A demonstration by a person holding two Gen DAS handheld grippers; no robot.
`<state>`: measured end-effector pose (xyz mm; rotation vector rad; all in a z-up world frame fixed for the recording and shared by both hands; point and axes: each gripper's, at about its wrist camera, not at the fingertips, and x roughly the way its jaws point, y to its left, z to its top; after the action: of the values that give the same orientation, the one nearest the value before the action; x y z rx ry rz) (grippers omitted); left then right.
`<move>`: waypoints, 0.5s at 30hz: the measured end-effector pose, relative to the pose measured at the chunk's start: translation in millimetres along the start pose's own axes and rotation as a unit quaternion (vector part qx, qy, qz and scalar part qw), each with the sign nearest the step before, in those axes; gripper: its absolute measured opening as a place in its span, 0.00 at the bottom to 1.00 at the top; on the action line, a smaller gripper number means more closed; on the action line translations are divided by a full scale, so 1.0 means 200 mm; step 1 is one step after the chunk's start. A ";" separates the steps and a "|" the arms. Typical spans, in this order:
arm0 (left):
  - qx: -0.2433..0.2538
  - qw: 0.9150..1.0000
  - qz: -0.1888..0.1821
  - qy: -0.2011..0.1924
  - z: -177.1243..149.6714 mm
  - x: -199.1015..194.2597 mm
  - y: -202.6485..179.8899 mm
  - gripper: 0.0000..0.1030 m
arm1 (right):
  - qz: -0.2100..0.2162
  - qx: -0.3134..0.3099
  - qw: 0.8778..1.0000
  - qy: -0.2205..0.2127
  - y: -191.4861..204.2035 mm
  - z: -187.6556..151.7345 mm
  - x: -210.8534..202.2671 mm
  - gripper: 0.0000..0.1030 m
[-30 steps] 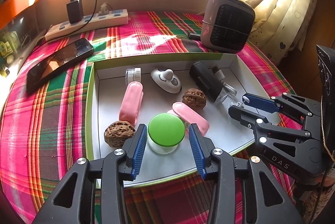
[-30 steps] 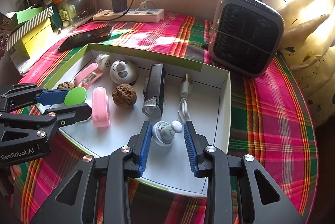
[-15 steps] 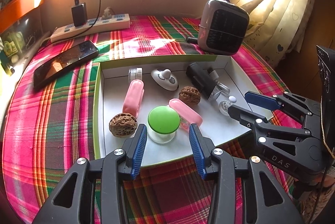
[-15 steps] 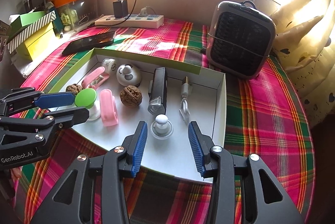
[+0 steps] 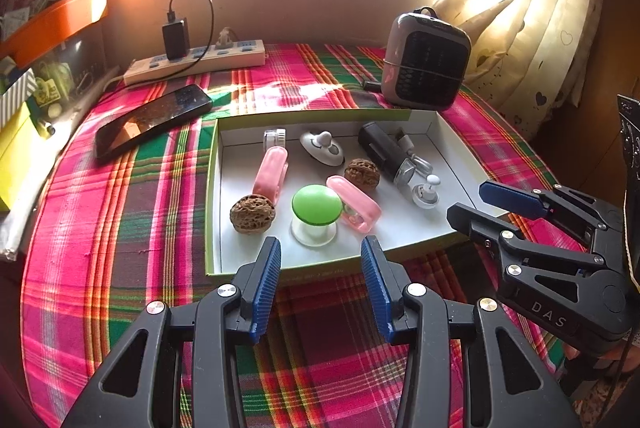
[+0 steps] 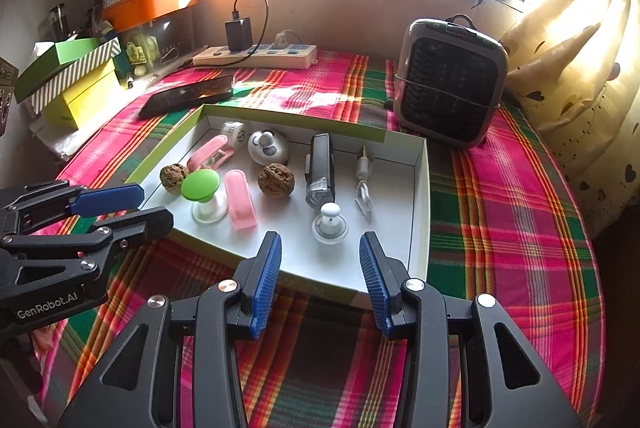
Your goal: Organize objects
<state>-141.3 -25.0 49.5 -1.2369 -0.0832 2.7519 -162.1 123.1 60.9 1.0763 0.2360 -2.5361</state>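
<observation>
Legible markings are confined to the gripper bodies. The right gripper [image 5: 472,204], seen from the left wrist view, carries the white letters "DAS" on its black housing. The left gripper [image 6: 152,204], seen from the right wrist view, carries "GenRobot.AI" in white on its housing. No other text can be read.

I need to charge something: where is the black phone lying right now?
The black phone lies flat on the plaid cloth, outside the white tray's far-left corner, in front of the white power strip.
</observation>
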 end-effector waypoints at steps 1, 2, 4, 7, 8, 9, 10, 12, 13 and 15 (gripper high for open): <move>0.007 1.000 0.012 -0.005 -0.01 -0.01 -0.01 0.39 | 0.001 0.001 1.000 0.000 0.00 -0.01 -0.01 0.41; 0.012 1.000 0.020 -0.010 -0.02 -0.02 -0.02 0.39 | 0.002 0.002 1.000 -0.001 0.01 -0.01 -0.01 0.41; 0.009 1.000 0.016 -0.010 -0.03 -0.04 -0.02 0.39 | 0.003 0.005 1.000 -0.003 0.02 -0.03 -0.02 0.41; 0.005 0.999 0.030 -0.017 -0.06 -0.07 -0.03 0.39 | 0.007 0.009 1.000 -0.003 0.03 -0.05 -0.04 0.41; 0.008 0.999 0.034 -0.019 -0.07 -0.08 -0.03 0.39 | 0.006 0.009 1.000 -0.001 0.04 -0.06 -0.04 0.41; 0.008 0.999 0.035 -0.018 -0.08 -0.08 -0.04 0.39 | 0.007 0.009 1.000 0.001 0.05 -0.07 -0.04 0.41; 0.008 0.999 0.034 -0.017 -0.09 -0.08 -0.04 0.39 | 0.008 0.008 1.000 0.002 0.05 -0.09 -0.04 0.41; 0.004 0.999 0.036 -0.016 -0.11 -0.09 -0.04 0.39 | 0.009 0.010 1.000 0.007 0.06 -0.11 -0.04 0.42; 0.004 0.999 0.040 -0.018 -0.12 -0.09 -0.04 0.39 | 0.011 0.012 1.000 0.009 0.06 -0.12 -0.04 0.43; 0.005 0.999 0.043 -0.015 -0.15 -0.09 -0.04 0.39 | 0.012 0.013 1.000 0.014 0.07 -0.14 -0.03 0.44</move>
<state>-106.6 -18.8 44.6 -1.2263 -0.0187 2.8406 -133.4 119.5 46.0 1.1179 0.1965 -2.5102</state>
